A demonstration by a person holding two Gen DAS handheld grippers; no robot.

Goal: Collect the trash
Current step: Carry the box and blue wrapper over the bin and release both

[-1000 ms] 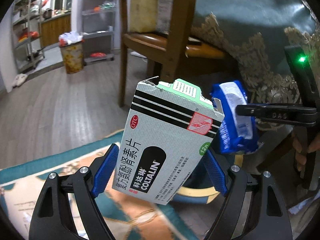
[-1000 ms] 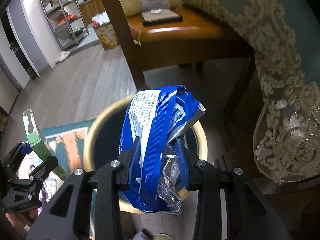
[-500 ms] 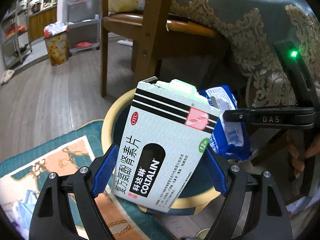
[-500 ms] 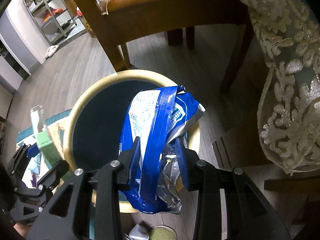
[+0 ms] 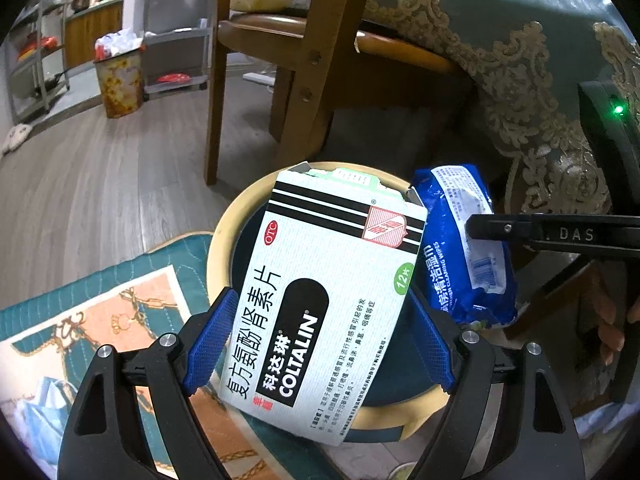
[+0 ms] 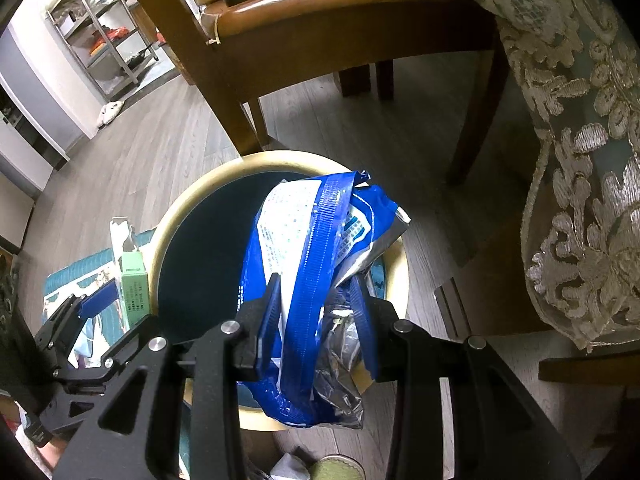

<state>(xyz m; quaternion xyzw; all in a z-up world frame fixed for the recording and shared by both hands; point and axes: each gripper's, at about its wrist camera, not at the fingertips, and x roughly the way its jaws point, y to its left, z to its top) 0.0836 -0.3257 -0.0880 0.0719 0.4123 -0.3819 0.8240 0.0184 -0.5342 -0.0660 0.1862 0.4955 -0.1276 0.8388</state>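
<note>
My left gripper (image 5: 320, 340) is shut on a white and green medicine box (image 5: 328, 300) marked COLTALIN, held above the near rim of a round bin (image 5: 224, 232) with a yellow rim and dark inside. My right gripper (image 6: 316, 312) is shut on a crumpled blue wet-wipes packet (image 6: 308, 264), held over the same bin (image 6: 192, 196). In the left wrist view the packet (image 5: 460, 248) and the right gripper's finger (image 5: 552, 234) show at the right. In the right wrist view the box (image 6: 134, 280) and the left gripper (image 6: 96, 320) show at the lower left.
A wooden chair (image 5: 296, 60) stands just behind the bin. A table with a lace-edged teal cloth (image 6: 580, 152) hangs at the right. A patterned rug (image 5: 92, 344) lies at the left. A second, full bin (image 5: 118, 80) and metal shelves (image 5: 176, 40) stand far back.
Both grippers have moved forward and down towards the bin, which now lies under the box and the packet. Both grips are unchanged.
</note>
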